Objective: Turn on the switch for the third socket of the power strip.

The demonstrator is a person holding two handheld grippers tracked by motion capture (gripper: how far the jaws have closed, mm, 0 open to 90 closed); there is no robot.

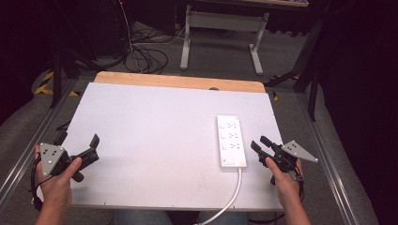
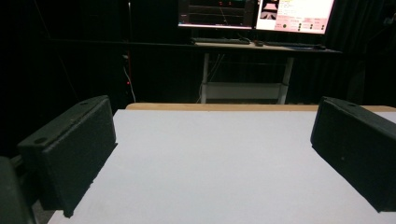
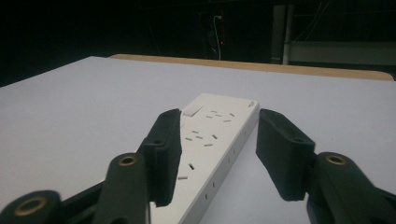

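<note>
— The left gripper (image 1: 89,149) first: how is it held?

— It is gripped in the left hand (image 1: 58,180) at the near left corner of the table (image 1: 155,140). Its jaws are spread wide, with nothing between them. In the left gripper view (image 2: 212,163) the two black jaws are seen far apart, at either edge, with bare white tabletop (image 2: 210,158) between them.

— And the right gripper (image 1: 261,145)?

— It is held in the right hand (image 1: 284,180) near the table's right edge, just beside the power strip (image 1: 231,141). Its jaws are parted to a moderate gap and nothing is clamped. In the right gripper view (image 3: 217,149) the power strip (image 3: 212,144) is seen lying beyond and partly between the jaws; whether a jaw touches it cannot be told.

— Where is the strip placed, exactly?

— It is laid flat on the white tabletop, on the right half, its length running away from the person. Three rows of sockets are shown on top, and a switch (image 3: 192,110) is seen at one end. A white cable (image 1: 232,194) is led from the near end off the front edge of the table.

— Farther out?

— A wooden strip (image 1: 180,81) is exposed along the far edge of the table. Behind it a desk (image 2: 261,46) with two lit monitors (image 2: 254,14) is seen, and loose cables (image 1: 145,58) are scattered on the floor.
</note>
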